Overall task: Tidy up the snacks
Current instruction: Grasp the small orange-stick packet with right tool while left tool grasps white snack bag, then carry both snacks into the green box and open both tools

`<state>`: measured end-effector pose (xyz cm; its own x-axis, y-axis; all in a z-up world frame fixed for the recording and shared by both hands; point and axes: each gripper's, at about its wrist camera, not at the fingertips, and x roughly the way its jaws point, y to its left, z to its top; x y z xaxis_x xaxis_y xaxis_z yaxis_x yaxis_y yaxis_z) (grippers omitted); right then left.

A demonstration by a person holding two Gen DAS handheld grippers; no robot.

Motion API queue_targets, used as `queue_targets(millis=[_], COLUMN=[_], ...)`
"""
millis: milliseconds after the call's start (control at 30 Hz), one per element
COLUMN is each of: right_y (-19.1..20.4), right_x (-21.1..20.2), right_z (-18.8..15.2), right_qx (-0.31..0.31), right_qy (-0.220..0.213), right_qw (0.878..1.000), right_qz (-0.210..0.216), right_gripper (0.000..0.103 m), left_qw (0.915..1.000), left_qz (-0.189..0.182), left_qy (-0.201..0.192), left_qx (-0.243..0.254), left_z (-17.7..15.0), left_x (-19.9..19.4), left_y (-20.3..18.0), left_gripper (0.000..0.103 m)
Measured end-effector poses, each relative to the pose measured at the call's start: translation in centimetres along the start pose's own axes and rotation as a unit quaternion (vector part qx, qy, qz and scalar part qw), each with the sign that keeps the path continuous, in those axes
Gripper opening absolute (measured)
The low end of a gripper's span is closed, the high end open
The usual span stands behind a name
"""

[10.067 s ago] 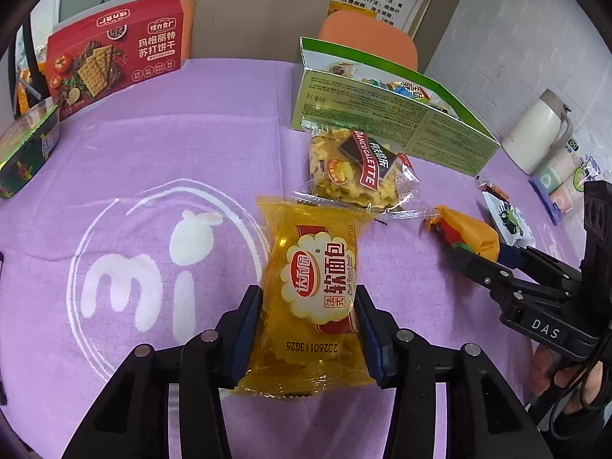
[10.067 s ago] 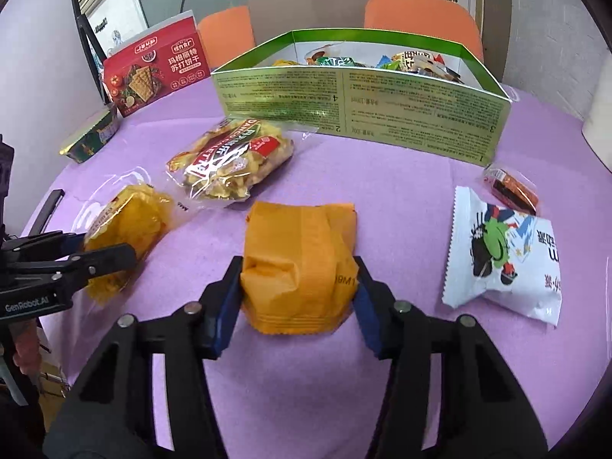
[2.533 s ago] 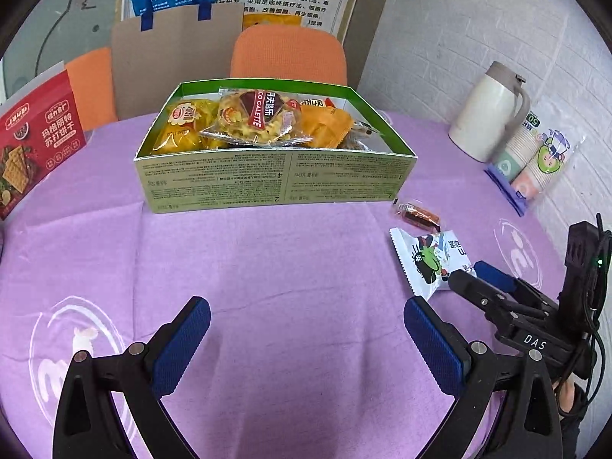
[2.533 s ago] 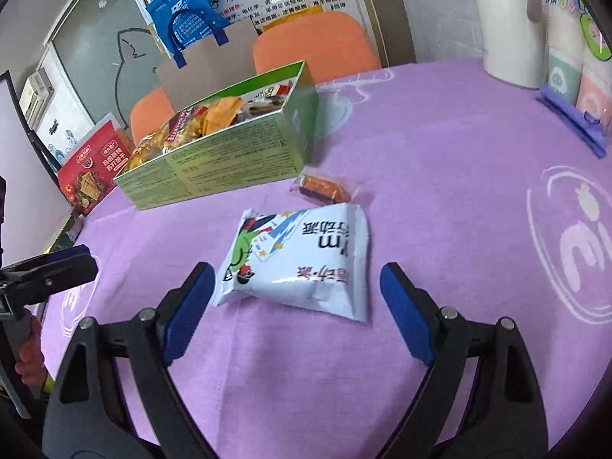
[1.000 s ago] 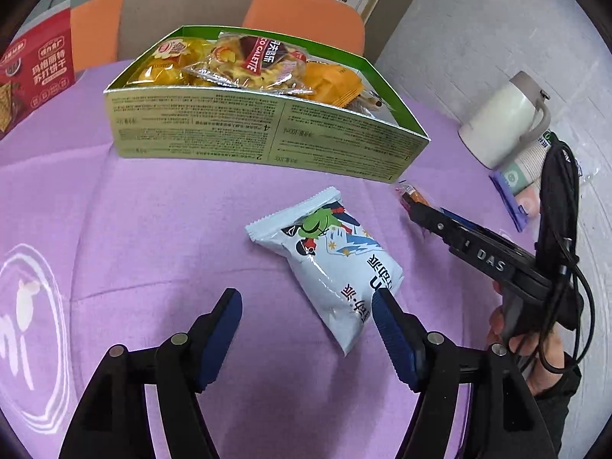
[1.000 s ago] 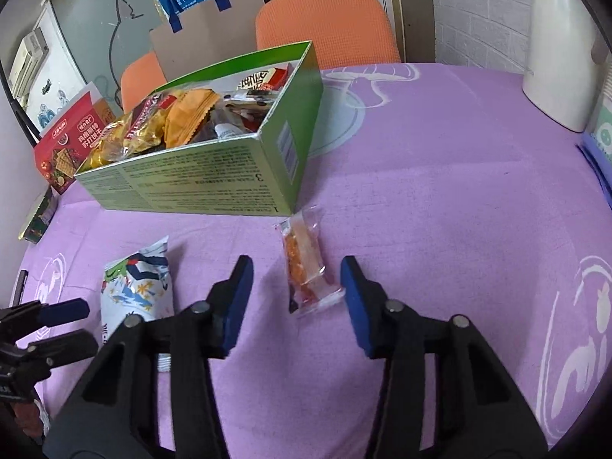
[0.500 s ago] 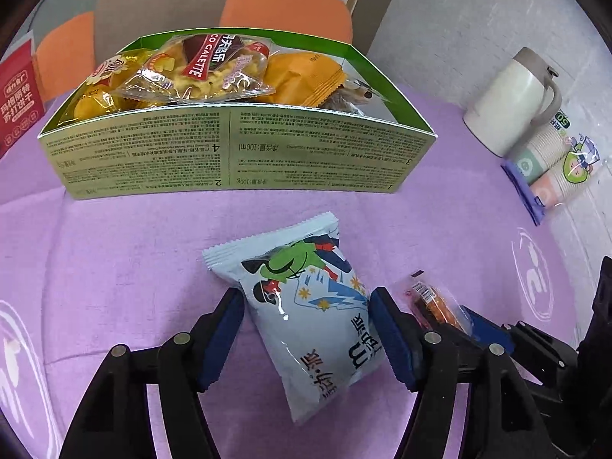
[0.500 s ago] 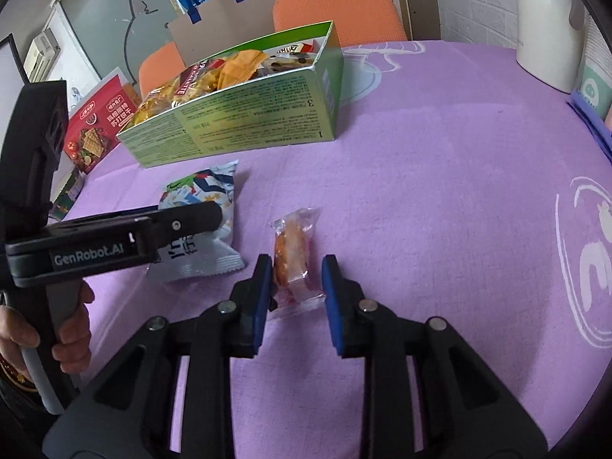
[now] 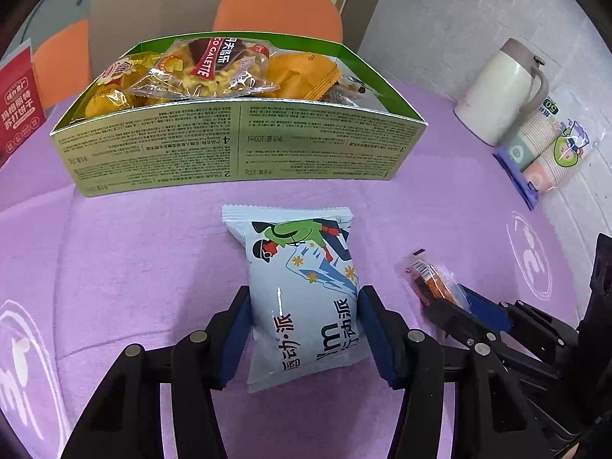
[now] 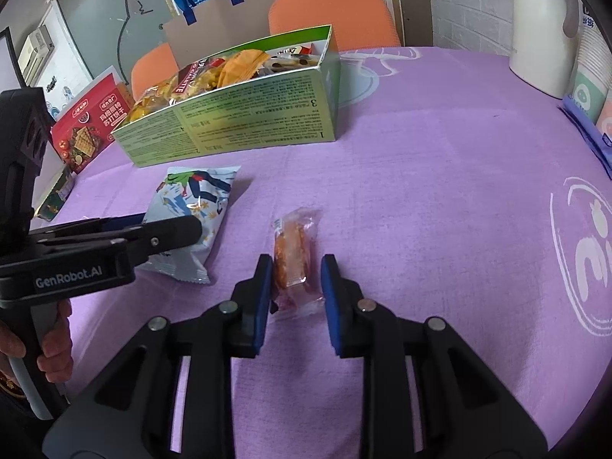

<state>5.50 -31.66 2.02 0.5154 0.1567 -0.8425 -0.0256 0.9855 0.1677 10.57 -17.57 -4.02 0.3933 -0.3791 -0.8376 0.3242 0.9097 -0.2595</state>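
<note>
A white snack bag (image 9: 298,267) with a green cartoon figure lies on the purple tablecloth (image 9: 134,248) in front of the green box (image 9: 237,141). My left gripper (image 9: 304,306) straddles its near half; its jaws are closing and the blue pads touch both sides of the bag. To its right lies a small clear packet with an orange snack (image 10: 292,252), and my right gripper (image 10: 296,271) is shut on it. The right wrist view also shows the bag (image 10: 191,206) and the left gripper (image 10: 172,229) at the left. Several snack packs fill the green box (image 10: 244,114).
A white thermos jug (image 9: 501,95) and a sleeve of paper cups (image 9: 543,153) stand at the right. A red cracker box (image 10: 90,122) and a small green tin (image 10: 53,199) sit at the left. Orange chairs (image 9: 279,15) and a brown paper bag (image 10: 218,19) are behind the table.
The left jaws have narrowed from wide apart onto the white bag, which now lies straight between them. The right jaws have closed in on the small orange packet.
</note>
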Motion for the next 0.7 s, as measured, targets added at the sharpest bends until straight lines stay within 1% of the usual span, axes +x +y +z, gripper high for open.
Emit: queue_targets(millis=[100,167,267,367,533,633,700], right_y=[0.3,0.8,1.5,2.3,3.3,2.7,2.3], right_x=[-1.2,-2.5,-4.4,-5.1,-3.9,-2.2,-0.5], right_z=[0.5,1.5,3.8,6.5,10.4,12.7,14.0], right_qx=[0.005,-0.003,-0.013,-0.026,-0.045,-0.039,-0.034], right_qy=[-0.016,-0.036,-0.072,-0.1,-0.13,-0.133,-0.13], right_qw=[1.0,0.999,0.997,0.994,0.99,0.99,0.99], right_qz=[0.015,0.019,0.034,0.039,0.028,0.031,0.03], right_gripper=[0.026,0.026,0.026,0.026,0.026,0.026,0.026], left_qw=[0.9999,0.9996,0.9985,0.9967,0.9932,0.9929,0.9933], left_qz=[-0.014,-0.022,-0.03,-0.029,-0.011,-0.008,-0.003], left_qy=[-0.002,-0.016,-0.045,-0.073,-0.11,-0.114,-0.112], left_qx=[0.001,0.0,0.012,0.022,0.038,0.034,0.029], left_z=[-0.1,0.2,1.8,4.1,8.6,11.5,13.6], left_x=[-1.1,-2.6,-5.2,-7.4,-9.0,-8.3,-7.2], left_y=[0.4,0.8,0.6,0.6,0.7,1.3,1.9], left_gripper=[0.053,0.053,0.053,0.053,0.053,0.053,0.053])
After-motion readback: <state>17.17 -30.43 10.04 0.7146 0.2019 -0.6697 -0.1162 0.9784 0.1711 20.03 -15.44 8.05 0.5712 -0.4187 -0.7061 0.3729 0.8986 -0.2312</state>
